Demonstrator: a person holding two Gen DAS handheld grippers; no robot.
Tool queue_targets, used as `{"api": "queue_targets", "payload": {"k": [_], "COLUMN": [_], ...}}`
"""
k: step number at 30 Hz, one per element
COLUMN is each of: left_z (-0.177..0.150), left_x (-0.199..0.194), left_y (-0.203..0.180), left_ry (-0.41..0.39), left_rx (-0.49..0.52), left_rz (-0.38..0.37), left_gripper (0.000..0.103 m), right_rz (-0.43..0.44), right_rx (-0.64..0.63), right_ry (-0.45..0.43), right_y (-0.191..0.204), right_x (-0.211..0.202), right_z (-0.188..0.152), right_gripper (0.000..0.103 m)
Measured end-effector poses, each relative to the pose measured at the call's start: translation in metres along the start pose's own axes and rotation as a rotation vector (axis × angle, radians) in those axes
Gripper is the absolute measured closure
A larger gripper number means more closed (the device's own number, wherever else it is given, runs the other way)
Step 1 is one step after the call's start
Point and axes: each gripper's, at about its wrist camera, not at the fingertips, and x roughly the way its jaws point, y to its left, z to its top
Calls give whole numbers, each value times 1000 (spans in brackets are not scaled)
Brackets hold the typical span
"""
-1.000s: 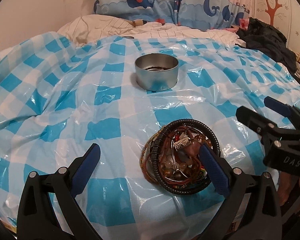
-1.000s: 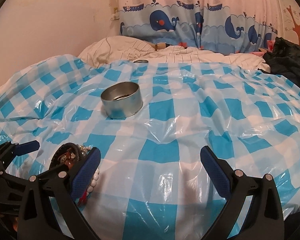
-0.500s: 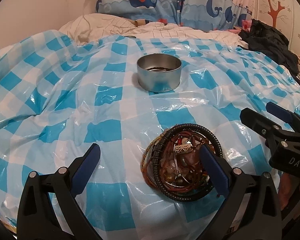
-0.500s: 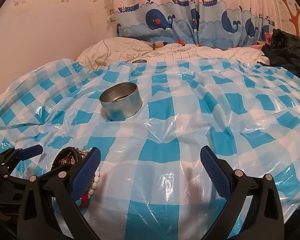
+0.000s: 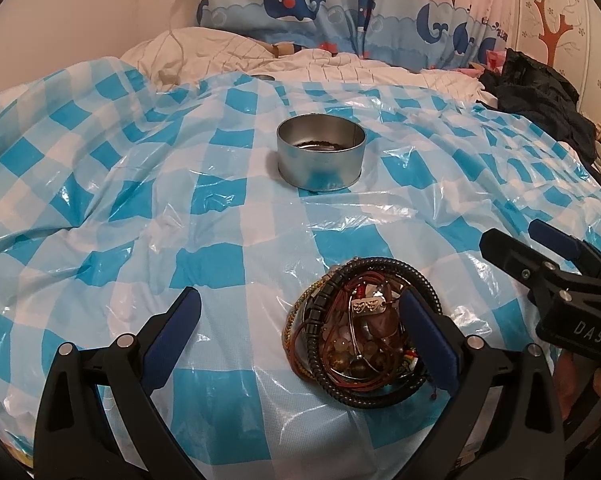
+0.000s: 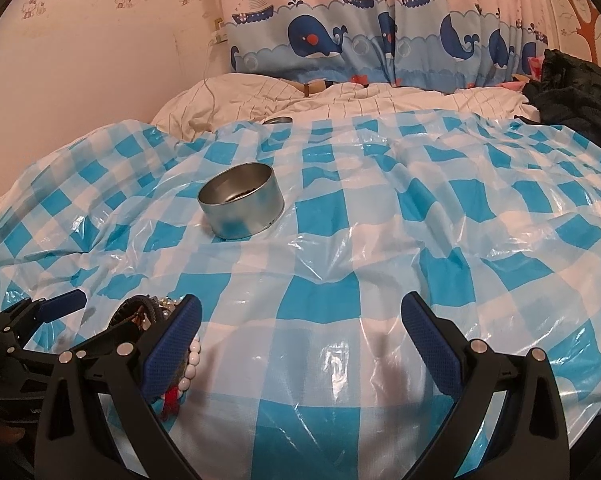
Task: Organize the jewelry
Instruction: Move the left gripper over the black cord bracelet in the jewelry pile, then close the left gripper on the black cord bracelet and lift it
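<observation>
From my left gripper (image 5: 300, 336) I see both blue-padded fingers spread wide with nothing between them; the right-hand pad (image 5: 428, 344) overlaps the near right edge of the jewelry pile (image 5: 360, 332), though I cannot tell whether it touches. That pile is a tangle of bracelets: a black cord loop around beaded strands, brown cords and a small metal tag. It lies on the blue-and-white checked plastic sheet (image 5: 204, 264), close in front of me. Well beyond it stands a round metal tin (image 5: 320, 160), upright and open, with something dark at the bottom. Between pile and tin the sheet is bare but creased and glossy, and to the left it runs free to a crumpled edge. My right gripper (image 6: 300, 336) is likewise released, pads wide apart over bare sheet, and shows at the right edge of the left view. From its camera the pile sits at lower left, partly hidden behind the left pad, white beads (image 6: 190, 356) showing beside it. Past the sheet lie a striped white duvet (image 6: 340, 100), a whale-print curtain (image 6: 380, 36) and dark clothing (image 6: 572, 88) at the far right.
</observation>
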Motion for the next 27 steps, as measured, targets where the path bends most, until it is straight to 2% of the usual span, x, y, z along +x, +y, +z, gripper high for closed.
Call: {"api": "queue_targets", "payload": {"k": [2,7,9,13,17,21,24,27], "left_z": [0,-2,-4,-4,0,2,5,5], "left_x": [0,7,11,15,14,13,9,9], "left_y": [2,15,21,21,20,23,31,36], "left_ry": [3,44,56,59,58,59,38,34], "left_rx": [-16,-102,-138,-147,-147,-161,-186,-194], "left_rz": [-28,-165,-210,-226,-268,-291,-314,-311], "left_gripper": [8,34,38,44,63,72,92,93], "right_rz": [-1,-4,5,24,31,37,40,41], "right_rx": [2,-4,-2,-1,8,24,24,18], "right_ry": [2,7,11,26,26,33,36,37], "right_y": [0,1,0,1,0,0,1,2], "right_x": [0,0,-2,0,-2,-3,-2,-3], "right_z": [0,-1,-4,-9,-9,-9,-8,-8], "right_gripper": [7,7,7,7,7,7,7,7]}}
